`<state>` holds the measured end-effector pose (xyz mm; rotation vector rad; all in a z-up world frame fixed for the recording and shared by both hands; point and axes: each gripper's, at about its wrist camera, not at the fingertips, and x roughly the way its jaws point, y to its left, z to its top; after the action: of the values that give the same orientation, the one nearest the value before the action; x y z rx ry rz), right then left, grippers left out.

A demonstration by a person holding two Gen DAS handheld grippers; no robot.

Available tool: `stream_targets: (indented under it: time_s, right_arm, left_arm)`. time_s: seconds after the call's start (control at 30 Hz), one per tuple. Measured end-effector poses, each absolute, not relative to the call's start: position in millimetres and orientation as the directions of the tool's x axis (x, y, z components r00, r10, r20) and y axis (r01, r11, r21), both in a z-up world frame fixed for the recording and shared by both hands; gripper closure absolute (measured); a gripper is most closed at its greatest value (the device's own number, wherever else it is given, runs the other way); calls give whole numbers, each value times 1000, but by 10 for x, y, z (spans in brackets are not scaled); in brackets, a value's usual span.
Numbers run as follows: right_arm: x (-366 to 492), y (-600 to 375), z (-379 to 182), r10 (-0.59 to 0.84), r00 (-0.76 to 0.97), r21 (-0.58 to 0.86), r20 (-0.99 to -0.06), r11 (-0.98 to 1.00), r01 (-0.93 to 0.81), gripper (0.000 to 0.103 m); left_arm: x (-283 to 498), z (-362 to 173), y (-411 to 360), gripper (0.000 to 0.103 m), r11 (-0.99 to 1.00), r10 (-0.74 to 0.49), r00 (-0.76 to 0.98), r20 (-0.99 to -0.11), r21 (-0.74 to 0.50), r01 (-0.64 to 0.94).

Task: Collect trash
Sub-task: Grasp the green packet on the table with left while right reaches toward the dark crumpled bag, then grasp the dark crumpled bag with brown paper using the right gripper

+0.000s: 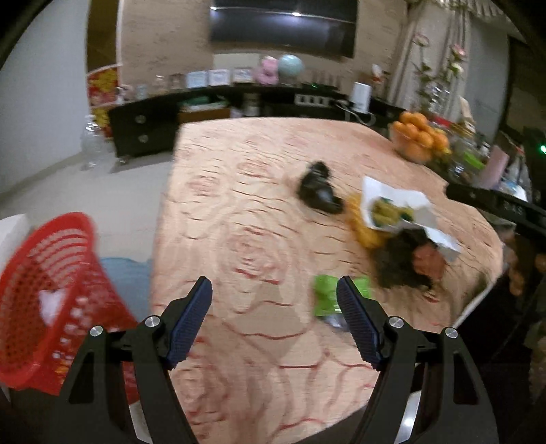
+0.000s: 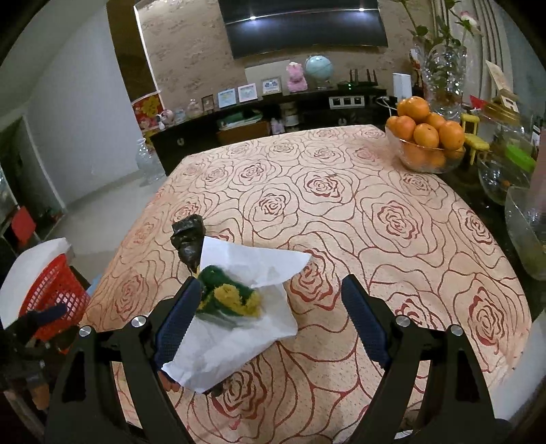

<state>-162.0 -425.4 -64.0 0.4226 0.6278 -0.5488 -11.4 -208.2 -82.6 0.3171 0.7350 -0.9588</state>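
In the left wrist view my left gripper [image 1: 274, 290] is open and empty above the rose-patterned table [image 1: 245, 191]. A green wrapper [image 1: 326, 297] lies just by its right finger. Farther off lie a black crumpled scrap [image 1: 319, 189], a white paper [image 1: 402, 208] with a green-yellow scrubber [image 1: 389, 211], orange peel [image 1: 367, 232] and a dark clump [image 1: 402, 266]. A red basket [image 1: 51, 300] stands left of the table. In the right wrist view my right gripper [image 2: 271, 290] is open over the white paper [image 2: 245, 324] and scrubber [image 2: 228, 297]; the black scrap [image 2: 189, 240] lies beyond.
A glass bowl of oranges [image 2: 426, 136] stands at the table's far right, with glass vases [image 2: 443, 78] and bowls [image 2: 525, 235] along the right side. A dark cabinet [image 2: 273, 116] and a TV [image 2: 303, 24] are behind. The red basket [image 2: 51, 293] sits left of the table.
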Motion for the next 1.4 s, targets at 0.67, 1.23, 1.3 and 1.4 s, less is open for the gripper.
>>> stream_targets:
  time_s: [0.67, 1.23, 1.3, 1.4]
  right_arm:
    - [-1614, -4284, -712, -363, 656, 188, -662, 766, 614, 22]
    - [-1870, -3654, -497, -308, 754, 163, -581, 863, 478, 22]
    - [-1879, -3520, -527, -276, 756, 157, -593, 882, 445, 22]
    - [-1840, -3284, -643, -205, 749, 153, -630, 913, 379, 22]
  left_arm:
    - [-301, -1208, -2678, 73, 418, -626, 224, -747, -79, 905]
    - [-180, -916, -2265, 80, 500, -649, 323, -689, -66, 864]
    - [-127, -852, -2169, 80, 523, -653, 343, -676, -73, 849]
    - [-53, -776, -2037, 80, 551, -657, 361, -662, -96, 829]
